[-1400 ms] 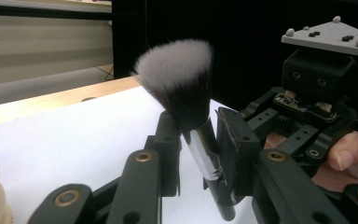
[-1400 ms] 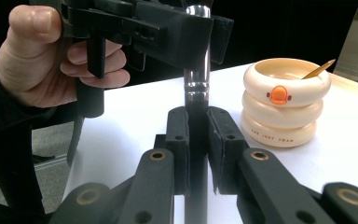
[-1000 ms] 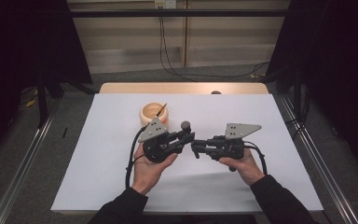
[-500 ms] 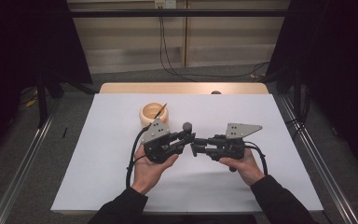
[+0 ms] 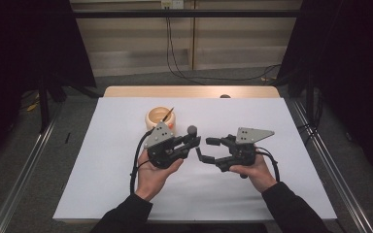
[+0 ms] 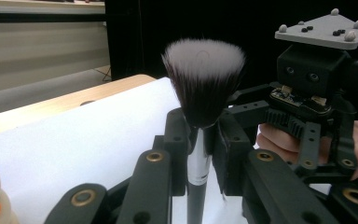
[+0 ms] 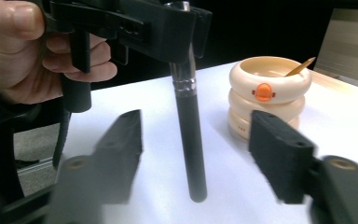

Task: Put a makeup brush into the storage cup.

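**Two grippers, one makeup brush between them**

Two handheld grippers meet over the middle of the white table sheet (image 5: 102,160) in the high view. We hold the left gripper (image 5: 193,141) in our left hand (image 5: 153,175) with its jaws clamped on a makeup brush (image 6: 201,116). In the left gripper view the pads pinch the silver ferrule just under the bristle head, which stands upright with dark bristles and pale tips. In the right gripper view the brush's black handle hangs down from the left gripper, its lower end clear of the sheet.

Our right gripper (image 5: 205,149) sits just right of the left one, held in our right hand (image 5: 255,170). Its jaws have just been opening. In the right gripper view the handle stands between the two black pads, with a clear gap on both sides, so nothing presses on it.

Behind the left gripper, farther from us, stands a cream ringed holder (image 5: 160,118) with an orange duck bill on its side and a thin stick leaning in it. A strip of wooden tabletop (image 5: 189,91) shows at the far edge.
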Demonstrator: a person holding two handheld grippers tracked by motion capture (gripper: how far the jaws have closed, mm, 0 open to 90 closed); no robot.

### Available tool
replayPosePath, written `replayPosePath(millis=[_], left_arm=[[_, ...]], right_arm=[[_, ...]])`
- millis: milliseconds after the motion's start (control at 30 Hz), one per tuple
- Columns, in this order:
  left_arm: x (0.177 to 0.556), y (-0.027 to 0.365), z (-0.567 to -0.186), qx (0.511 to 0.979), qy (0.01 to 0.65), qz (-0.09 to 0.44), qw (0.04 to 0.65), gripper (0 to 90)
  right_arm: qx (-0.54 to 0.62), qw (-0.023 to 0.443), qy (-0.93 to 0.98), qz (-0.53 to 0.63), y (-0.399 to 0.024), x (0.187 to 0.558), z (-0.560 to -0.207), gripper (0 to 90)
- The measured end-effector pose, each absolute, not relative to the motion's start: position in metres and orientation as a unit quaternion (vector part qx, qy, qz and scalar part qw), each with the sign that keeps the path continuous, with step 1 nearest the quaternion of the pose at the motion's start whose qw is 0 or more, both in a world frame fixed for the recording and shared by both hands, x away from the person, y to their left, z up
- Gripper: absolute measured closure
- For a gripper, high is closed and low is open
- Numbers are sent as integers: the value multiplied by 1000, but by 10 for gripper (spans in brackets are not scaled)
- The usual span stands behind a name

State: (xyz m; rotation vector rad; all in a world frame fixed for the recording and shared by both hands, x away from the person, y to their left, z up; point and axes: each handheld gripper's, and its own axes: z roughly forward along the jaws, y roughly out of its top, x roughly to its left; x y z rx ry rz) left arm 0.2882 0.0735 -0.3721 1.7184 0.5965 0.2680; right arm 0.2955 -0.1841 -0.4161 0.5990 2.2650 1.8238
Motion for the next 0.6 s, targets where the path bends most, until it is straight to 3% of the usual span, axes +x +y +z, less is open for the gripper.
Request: replayPosePath(millis=[233, 600], left_arm=[[289, 75, -372, 743, 258, 117, 607, 774], [288, 77, -372, 742, 265, 122, 603, 774]], right_arm=[[218, 92, 759, 606, -183, 298, -416, 48], [243, 122, 745, 609, -190, 297, -414, 11]])
